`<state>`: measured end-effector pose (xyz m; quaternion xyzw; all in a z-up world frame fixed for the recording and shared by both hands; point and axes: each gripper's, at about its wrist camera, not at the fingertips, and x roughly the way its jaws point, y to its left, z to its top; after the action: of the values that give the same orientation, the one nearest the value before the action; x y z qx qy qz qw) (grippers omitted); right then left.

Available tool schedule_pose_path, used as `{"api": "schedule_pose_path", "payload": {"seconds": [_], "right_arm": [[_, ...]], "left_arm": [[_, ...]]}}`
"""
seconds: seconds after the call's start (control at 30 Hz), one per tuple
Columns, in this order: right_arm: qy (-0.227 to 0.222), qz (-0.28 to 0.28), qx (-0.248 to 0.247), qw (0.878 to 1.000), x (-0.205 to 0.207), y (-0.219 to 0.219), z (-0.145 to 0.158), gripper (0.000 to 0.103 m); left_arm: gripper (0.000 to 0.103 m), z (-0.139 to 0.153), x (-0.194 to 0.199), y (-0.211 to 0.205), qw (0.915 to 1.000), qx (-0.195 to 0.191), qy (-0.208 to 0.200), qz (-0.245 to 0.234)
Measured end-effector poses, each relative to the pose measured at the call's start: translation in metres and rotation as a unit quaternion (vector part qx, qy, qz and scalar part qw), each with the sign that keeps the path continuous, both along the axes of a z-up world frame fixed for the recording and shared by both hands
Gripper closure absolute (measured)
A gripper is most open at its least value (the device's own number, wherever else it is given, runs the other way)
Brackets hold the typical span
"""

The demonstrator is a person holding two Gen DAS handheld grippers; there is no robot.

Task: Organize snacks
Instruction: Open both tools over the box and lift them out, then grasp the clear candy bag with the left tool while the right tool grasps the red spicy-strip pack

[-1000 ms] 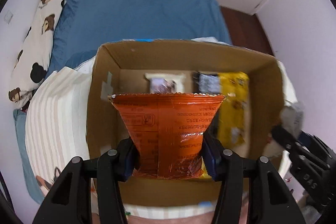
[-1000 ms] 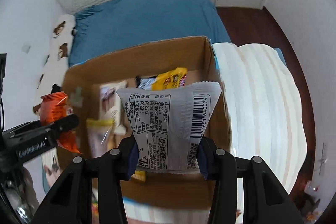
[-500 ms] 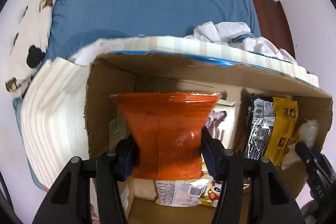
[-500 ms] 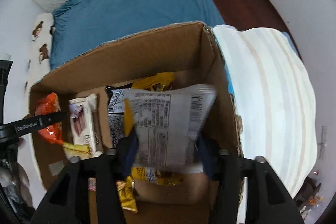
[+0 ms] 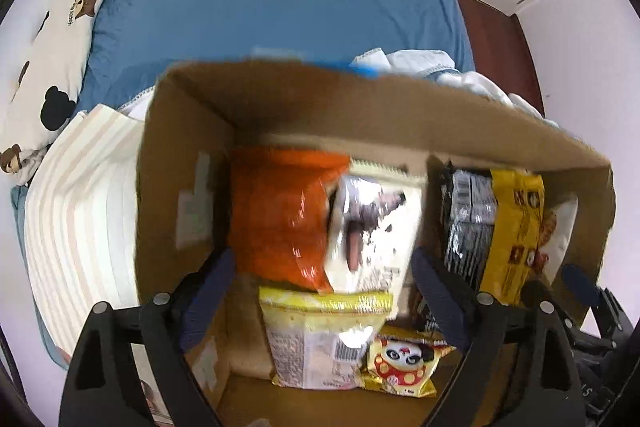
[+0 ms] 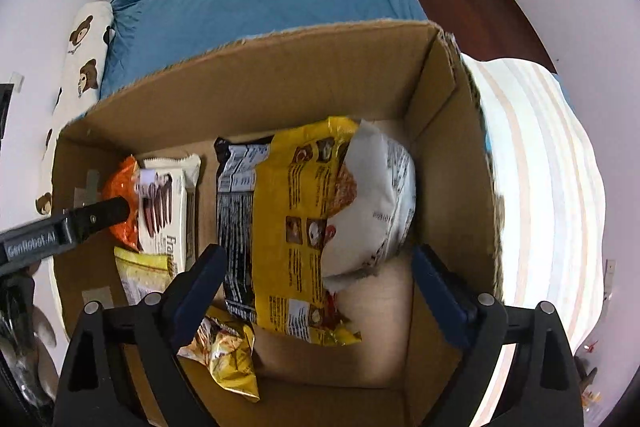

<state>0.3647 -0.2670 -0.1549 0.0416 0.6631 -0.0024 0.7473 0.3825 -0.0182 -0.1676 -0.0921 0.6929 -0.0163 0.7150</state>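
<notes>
Left claw (image 5: pixel 320 291) and right claw (image 6: pixel 316 283) point down, jaws opening, gripping nothing.

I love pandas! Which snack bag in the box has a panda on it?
The small gold packet at the near end of the cardboard box, beside the pale yellow bag. No other packet, such as the orange bag, shows a cartoon panda face.

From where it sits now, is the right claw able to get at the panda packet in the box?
Probably not directly. The right claw, jaws opening and empty, hangs over the yellow bag and white bag. The panda packet lies under the left claw instead.
</notes>
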Motion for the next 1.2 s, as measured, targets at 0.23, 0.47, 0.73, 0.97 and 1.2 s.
{"api": "schedule_pose_path", "payload": {"seconds": [0.23, 0.47, 0.73, 0.97, 1.2], "right_arm": [[-0.029, 0.005, -0.019, 0.999, -0.031, 0.009, 0.001, 0.004], [-0.056, 0.01, -0.011, 0.998, -0.064, 0.013, 0.014, 0.003], [-0.136, 0.014, -0.027, 0.99, -0.111, 0.015, 0.066, 0.003], [-0.188, 0.02, -0.029, 0.982, -0.165, 0.013, 0.115, 0.003], [-0.223, 0.029, -0.013, 0.974, -0.212, 0.017, 0.15, 0.003]], "left_arm": [[0.012, 0.012, -0.047, -0.009, 0.9986, 0.006, -0.052, -0.005], [0.0, 0.048, -0.087, -0.018, 0.9884, 0.03, -0.148, -0.02], [0.0, 0.098, -0.137, -0.022, 0.9727, 0.055, -0.224, -0.021], [0.0, 0.132, -0.19, -0.014, 0.9605, 0.064, -0.271, -0.002], [0.0, 0.154, -0.238, -0.006, 0.9516, 0.065, -0.3, 0.014]]}}
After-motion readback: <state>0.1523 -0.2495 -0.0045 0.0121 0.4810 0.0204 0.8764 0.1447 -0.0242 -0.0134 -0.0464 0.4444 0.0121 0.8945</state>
